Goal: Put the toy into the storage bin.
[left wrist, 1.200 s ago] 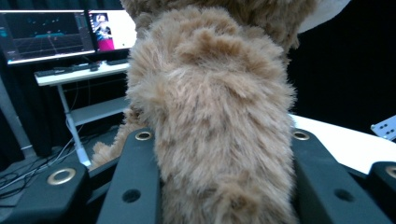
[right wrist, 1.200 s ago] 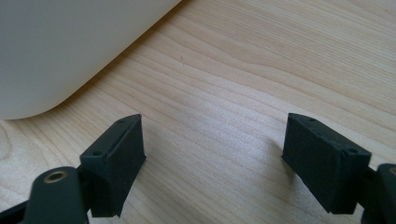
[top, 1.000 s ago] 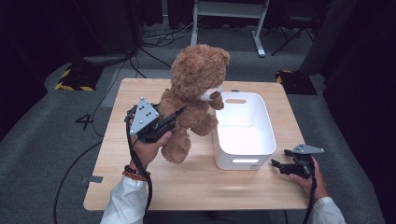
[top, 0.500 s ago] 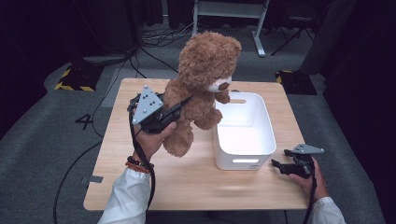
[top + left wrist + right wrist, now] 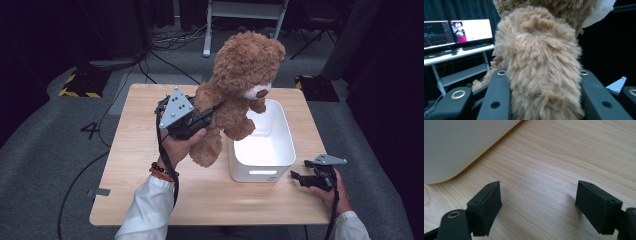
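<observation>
the left claw (image 5: 212,114) is clenching the teddy bear (image 5: 235,95) by its side, holding it tilted above the surface (image 5: 135,150) beside the white bin (image 5: 262,170). the soft plush could be slipping free, or its dangling legs catching the rim. the right claw (image 5: 537,205) is resting released.

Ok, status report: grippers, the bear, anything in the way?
Left gripper shut on bear, bear held above the table beside the bin. Right gripper open, nothing between its jaws, low over the table. Nothing blocking the bin.
</observation>
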Demonstrator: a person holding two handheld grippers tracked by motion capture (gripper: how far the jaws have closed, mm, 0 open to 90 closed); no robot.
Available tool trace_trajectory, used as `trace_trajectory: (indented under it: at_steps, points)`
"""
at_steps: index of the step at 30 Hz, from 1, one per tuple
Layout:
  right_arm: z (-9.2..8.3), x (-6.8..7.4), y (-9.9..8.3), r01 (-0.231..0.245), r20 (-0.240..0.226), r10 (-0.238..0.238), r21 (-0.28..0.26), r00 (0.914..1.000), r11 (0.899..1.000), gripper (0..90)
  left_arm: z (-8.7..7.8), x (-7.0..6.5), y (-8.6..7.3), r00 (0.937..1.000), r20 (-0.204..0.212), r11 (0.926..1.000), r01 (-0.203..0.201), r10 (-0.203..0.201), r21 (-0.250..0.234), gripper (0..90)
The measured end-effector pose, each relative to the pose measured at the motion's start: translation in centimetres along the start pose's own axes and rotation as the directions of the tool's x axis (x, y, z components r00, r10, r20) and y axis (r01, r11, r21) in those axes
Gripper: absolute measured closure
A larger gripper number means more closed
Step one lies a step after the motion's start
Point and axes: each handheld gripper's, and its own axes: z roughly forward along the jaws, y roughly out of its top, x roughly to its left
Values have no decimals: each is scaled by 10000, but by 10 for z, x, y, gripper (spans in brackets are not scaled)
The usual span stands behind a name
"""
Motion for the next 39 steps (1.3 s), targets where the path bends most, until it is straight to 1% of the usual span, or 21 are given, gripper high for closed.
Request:
trace_trajectory:
  at_steps: [3, 5, 6, 7, 8, 9, 12, 19, 22, 23, 24, 28, 29, 30, 32, 33, 34, 35, 39]
  points:
    - [0, 0, 0, 1, 1, -1, 0, 10000, 10000, 208, 8, -5, -1, 9998, 160, 10000, 73, -73, -41, 658]
    - [0, 0, 0, 0, 0, 0, 0, 10000, 10000, 208, 11, -6, -1, 9997, 234, 10000, 24, -24, -9, 659]
    - [0, 0, 0, 2, -3, -2, 0, 10000, 10000, 208, 16, -10, -1, 9993, 368, 10000, 52, -51, -14, 659]
    - [0, 0, 0, 10, -10, -10, -1, 10000, 10000, 208, 16, -10, -1, 9993, 368, 10000, 52, -51, -14, 659]
    - [0, 0, 0, 15, -15, -15, -1, 10000, 10000, 208, 22, -13, -2, 9987, 512, 10000, 57, -56, -16, 659]
    - [0, 0, 0, 15, -17, -15, 1, 10000, 10000, 208, 25, -15, -3, 9982, 583, 9999, 113, -110, -43, 658]
    - [0, 0, 0, 17, -20, -17, -1, 10000, 10000, 208, 34, -20, -6, 9969, 783, 9999, 119, -121, 31, 658]
    - [0, 0, 0, 22, -33, -22, -3, 10000, 10000, 209, 53, -32, -15, 9915, 1271, 9996, 262, -277, 139, 659]
    - [0, 0, 0, 26, -36, -26, -2, 10000, 10000, 209, 62, -36, -19, 9892, 1441, 9994, 258, -286, 211, 659]
    - [0, 0, 0, 24, -33, -24, -5, 10000, 10000, 209, 62, -36, -19, 9892, 1441, 9994, 258, -286, 211, 659]
    - [0, 0, 0, 33, -34, -33, -5, 10000, 10000, 209, 68, -39, -21, 9874, 1540, 9992, 318, -349, 221, 659]
    - [0, 0, 0, 37, -47, -37, -7, 10000, 10000, 210, 79, -44, -26, 9846, 1714, 9989, 296, -356, 371, 659]
    - [0, 0, 0, 43, -52, -43, -9, 10000, 10000, 210, 79, -44, -26, 9846, 1714, 9989, 296, -356, 371, 659]
    - [0, 0, 0, 46, -56, -46, -9, 10000, 10000, 211, 84, -45, -28, 9836, 1766, 9985, 290, -369, 471, 658]
    - [0, 0, 0, 48, -57, -48, -9, 10000, 10000, 211, 86, -45, -30, 9835, 1772, 9984, 284, -367, 488, 659]
    - [0, 0, 0, 50, -69, -50, -10, 10000, 10000, 211, 91, -46, -33, 9824, 1821, 9978, 316, -417, 584, 659]
    - [0, 0, 0, 57, -65, -57, -10, 10000, 10000, 211, 91, -46, -33, 9824, 1821, 9978, 316, -417, 584, 658]
    - [0, 0, 0, 57, -67, -57, -10, 10000, 10000, 211, 96, -47, -37, 9806, 1906, 9973, 335, -453, 647, 658]
    - [0, 0, 0, 62, -61, -62, -13, 10000, 10000, 210, 105, -49, -44, 9789, 2008, 9951, 195, -387, 968, 658]
